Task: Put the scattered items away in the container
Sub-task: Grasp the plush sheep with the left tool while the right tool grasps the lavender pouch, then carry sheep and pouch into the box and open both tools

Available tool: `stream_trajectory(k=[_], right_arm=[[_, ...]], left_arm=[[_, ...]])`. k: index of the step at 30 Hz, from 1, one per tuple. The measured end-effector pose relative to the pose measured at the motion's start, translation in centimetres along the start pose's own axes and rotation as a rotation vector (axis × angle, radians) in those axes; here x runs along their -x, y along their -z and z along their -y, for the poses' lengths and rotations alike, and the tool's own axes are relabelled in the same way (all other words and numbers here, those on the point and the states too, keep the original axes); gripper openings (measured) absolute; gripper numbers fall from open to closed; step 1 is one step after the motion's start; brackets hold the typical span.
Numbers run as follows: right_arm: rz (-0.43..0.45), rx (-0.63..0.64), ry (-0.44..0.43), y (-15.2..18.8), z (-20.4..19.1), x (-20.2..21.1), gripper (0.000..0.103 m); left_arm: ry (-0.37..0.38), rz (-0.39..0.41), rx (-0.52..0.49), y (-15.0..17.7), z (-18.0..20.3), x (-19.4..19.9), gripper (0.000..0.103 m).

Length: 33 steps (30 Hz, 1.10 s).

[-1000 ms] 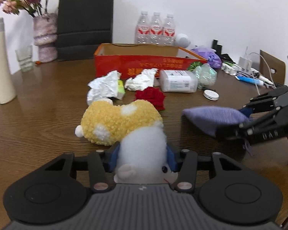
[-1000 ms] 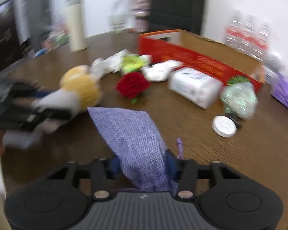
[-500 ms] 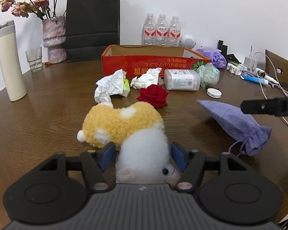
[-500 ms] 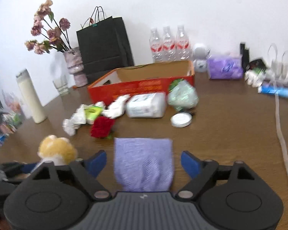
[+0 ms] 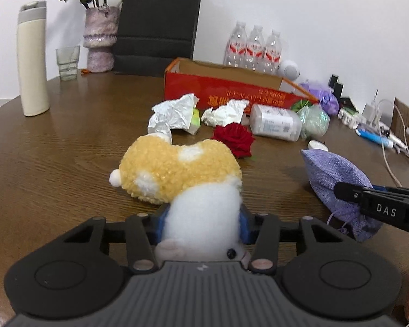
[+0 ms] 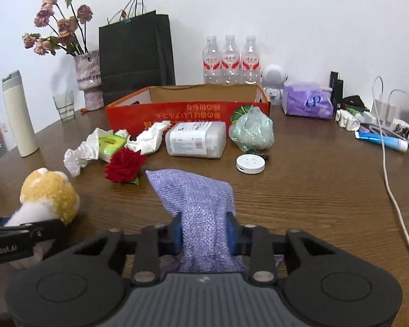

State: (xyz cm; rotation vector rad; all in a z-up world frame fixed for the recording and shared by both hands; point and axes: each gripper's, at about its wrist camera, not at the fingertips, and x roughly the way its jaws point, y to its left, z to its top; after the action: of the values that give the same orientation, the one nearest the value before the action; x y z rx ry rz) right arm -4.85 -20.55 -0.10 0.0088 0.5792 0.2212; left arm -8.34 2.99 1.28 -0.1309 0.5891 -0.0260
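The brown wood-grain worktop (image 6: pixel 313 190) carries an open red cardboard box (image 6: pixel 188 114) at the back, with scattered items lying just in front of it. The left gripper (image 5: pixel 201 223) is closing its jaws on the white end of a yellow-and-white plush toy (image 5: pixel 177 171), pads pressing its sides. The right gripper (image 6: pixel 204 234) is closing on a lavender woven drawstring pouch (image 6: pixel 199 196), pinched between its blue pads. A red fabric rose (image 6: pixel 125 164) lies between toy and pouch, nearer the box.

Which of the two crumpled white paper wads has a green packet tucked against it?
The larger crumpled white paper wad, farther from the plastic jar; the smaller wad has none.
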Motion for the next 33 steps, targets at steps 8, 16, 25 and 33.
stream_trajectory(k=[8, 16, 25, 33], right_arm=[[0.126, -0.052, 0.02, 2.0, -0.7, 5.9, 0.01], [0.226, -0.052, 0.034, 3.1, -1.5, 9.6, 0.01], [0.252, -0.08, 0.012, -1.6, 0.0, 8.2, 0.01], [0.184, -0.074, -0.001, -13.1, 2.1, -0.4, 0.011]], left_arm=[[-0.071, 0.172, -0.087, 2.2, 3.4, 4.9, 0.049], [-0.034, 0.299, -0.128, 2.6, 5.8, 8.2, 0.049], [-0.009, 0.314, -0.087, -3.3, 5.9, 5.9, 0.049], [0.01, 0.249, -0.056, -14.8, 5.6, -3.1, 0.049]])
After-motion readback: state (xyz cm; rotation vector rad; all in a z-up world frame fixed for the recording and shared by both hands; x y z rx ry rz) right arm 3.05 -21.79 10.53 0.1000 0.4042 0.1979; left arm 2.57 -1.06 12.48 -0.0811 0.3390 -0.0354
